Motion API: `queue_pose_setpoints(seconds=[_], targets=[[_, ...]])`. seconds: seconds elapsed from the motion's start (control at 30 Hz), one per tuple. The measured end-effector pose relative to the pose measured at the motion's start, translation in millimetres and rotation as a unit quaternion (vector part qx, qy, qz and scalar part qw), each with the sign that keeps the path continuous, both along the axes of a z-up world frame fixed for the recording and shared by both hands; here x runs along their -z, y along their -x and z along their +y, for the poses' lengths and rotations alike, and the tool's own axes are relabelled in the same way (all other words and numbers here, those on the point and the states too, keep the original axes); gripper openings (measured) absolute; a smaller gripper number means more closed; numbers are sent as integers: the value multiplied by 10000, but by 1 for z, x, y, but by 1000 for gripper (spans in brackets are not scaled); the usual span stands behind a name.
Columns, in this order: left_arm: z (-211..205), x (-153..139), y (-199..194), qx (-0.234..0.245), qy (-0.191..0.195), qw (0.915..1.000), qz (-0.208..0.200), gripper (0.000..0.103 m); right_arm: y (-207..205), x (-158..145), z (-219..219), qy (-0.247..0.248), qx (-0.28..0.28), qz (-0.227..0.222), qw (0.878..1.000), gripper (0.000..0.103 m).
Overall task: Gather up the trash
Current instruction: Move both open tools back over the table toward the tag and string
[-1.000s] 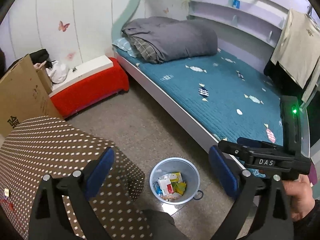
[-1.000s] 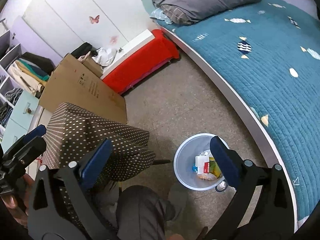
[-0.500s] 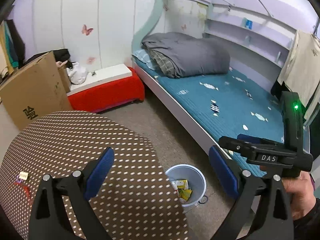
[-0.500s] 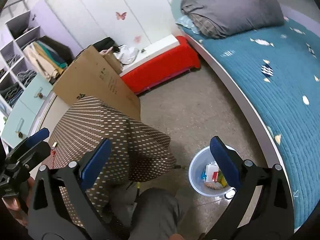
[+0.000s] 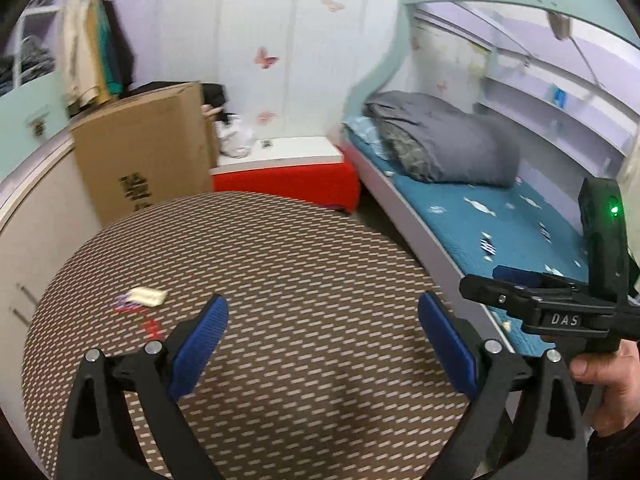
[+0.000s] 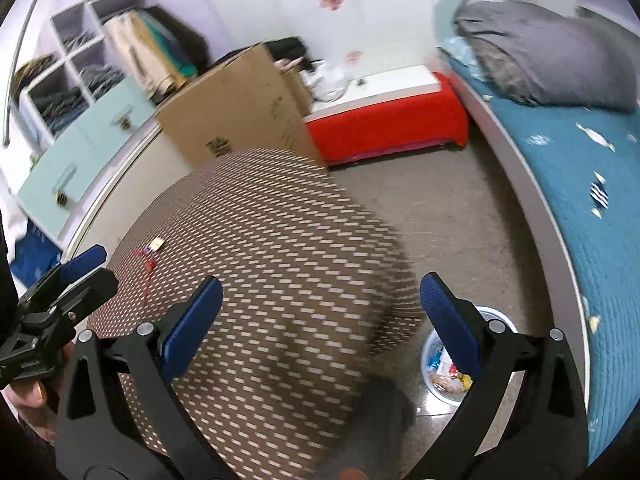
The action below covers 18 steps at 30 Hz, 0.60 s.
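A small pale wrapper (image 5: 149, 296) lies on the brown dotted tablecloth (image 5: 280, 272), with red and purple scraps (image 5: 138, 316) beside it; the right wrist view shows the same wrapper (image 6: 155, 244) and red scrap (image 6: 148, 266) far left on the cloth. My left gripper (image 5: 322, 338) hovers open over the table, right of the wrapper, nothing between its fingers. My right gripper (image 6: 320, 316) is open too, above the table's near right part. The pale blue trash bin (image 6: 438, 376) with coloured wrappers stands on the floor, partly hidden behind my right finger.
A cardboard box (image 5: 144, 152) stands behind the table. A red low bench (image 5: 288, 180) sits against the wall. The bed with teal cover (image 5: 492, 216) and grey duvet (image 5: 440, 140) runs along the right. Shelves with clothes (image 6: 72, 80) are at left. A person's leg shows below.
Both grippers have risen and swung left from the bin toward the tabletop; the wrapper and red scraps have come into view. Both stay open.
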State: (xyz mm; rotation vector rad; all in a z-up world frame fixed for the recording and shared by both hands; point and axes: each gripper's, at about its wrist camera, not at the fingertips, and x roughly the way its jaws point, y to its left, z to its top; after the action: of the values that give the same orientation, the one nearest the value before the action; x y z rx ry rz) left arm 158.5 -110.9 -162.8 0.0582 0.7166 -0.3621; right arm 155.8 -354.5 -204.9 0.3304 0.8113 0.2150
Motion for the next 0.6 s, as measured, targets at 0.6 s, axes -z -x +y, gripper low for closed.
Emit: queue_pose_setpoints(seconds=[0.6], targets=[[194,32,-5,-1894,139,9816,220,93,-62,12,218,804,-1718,-7,9818,96]])
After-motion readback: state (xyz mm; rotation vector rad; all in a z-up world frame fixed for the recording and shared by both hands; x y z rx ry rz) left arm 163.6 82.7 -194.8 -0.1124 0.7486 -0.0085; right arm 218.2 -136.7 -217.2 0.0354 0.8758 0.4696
